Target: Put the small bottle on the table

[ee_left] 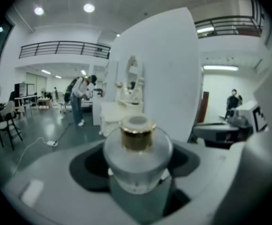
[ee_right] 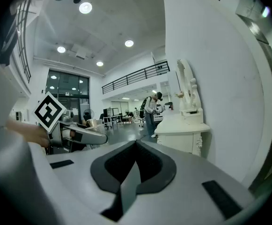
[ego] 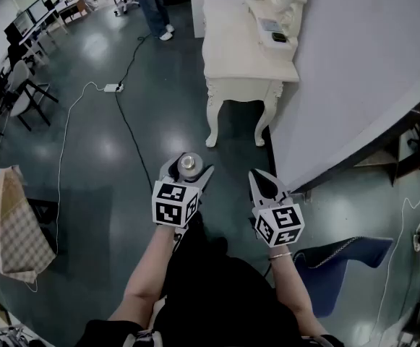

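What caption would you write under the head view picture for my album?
Left tool holds the small bottle above the dark floor, right tool shut and empty, white table ahead.

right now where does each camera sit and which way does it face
Head view: on the person's head, looking down at the floor; both forearms, left gripper and right gripper show.
Left gripper view: on the left gripper, looking past its held small bottle toward the white table.
Right gripper view: on the right gripper, over shut empty jaws, toward that table.
Shared: that table, in all three.
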Demonstrator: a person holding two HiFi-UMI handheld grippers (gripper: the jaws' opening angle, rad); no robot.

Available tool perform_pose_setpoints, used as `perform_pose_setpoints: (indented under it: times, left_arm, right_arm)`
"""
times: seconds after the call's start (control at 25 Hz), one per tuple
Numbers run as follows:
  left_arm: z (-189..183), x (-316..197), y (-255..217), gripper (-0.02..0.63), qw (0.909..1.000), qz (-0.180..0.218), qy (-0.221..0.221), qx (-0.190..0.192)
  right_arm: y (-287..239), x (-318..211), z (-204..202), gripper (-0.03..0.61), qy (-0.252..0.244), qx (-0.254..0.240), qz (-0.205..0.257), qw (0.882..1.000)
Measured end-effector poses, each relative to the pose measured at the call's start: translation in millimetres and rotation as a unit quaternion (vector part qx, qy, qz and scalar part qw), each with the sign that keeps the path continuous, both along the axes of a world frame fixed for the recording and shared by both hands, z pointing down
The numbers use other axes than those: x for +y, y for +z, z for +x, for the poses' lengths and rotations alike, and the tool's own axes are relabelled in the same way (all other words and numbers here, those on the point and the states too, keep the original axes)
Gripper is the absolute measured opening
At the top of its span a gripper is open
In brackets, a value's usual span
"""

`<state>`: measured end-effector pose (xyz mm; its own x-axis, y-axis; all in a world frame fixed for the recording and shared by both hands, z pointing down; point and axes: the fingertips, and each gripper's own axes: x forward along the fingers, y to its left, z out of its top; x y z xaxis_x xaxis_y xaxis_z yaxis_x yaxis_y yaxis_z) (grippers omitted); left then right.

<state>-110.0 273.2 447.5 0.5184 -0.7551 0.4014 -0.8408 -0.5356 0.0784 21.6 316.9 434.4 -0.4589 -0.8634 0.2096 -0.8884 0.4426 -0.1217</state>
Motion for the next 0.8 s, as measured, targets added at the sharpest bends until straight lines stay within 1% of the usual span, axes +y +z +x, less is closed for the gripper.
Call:
perform_pose_setpoints:
  times: [0.48, 0.8]
  left_arm:
    - [5.7, -11.5, -4.1, 0.337, 0.9999, 0.009, -0.011, -0.001]
    - [4.6, -31.0, -1.5, 0.337, 0.9999, 0.004, -0.015, -0.001]
  right_arm:
    - [-3.8, -5.2, 10.4, 0.005, -0.006, -0.016, 0.007, 1.000]
    - [-3.4, -24.1, 16.8, 0.005, -0.001, -0.023, 0.003, 1.000]
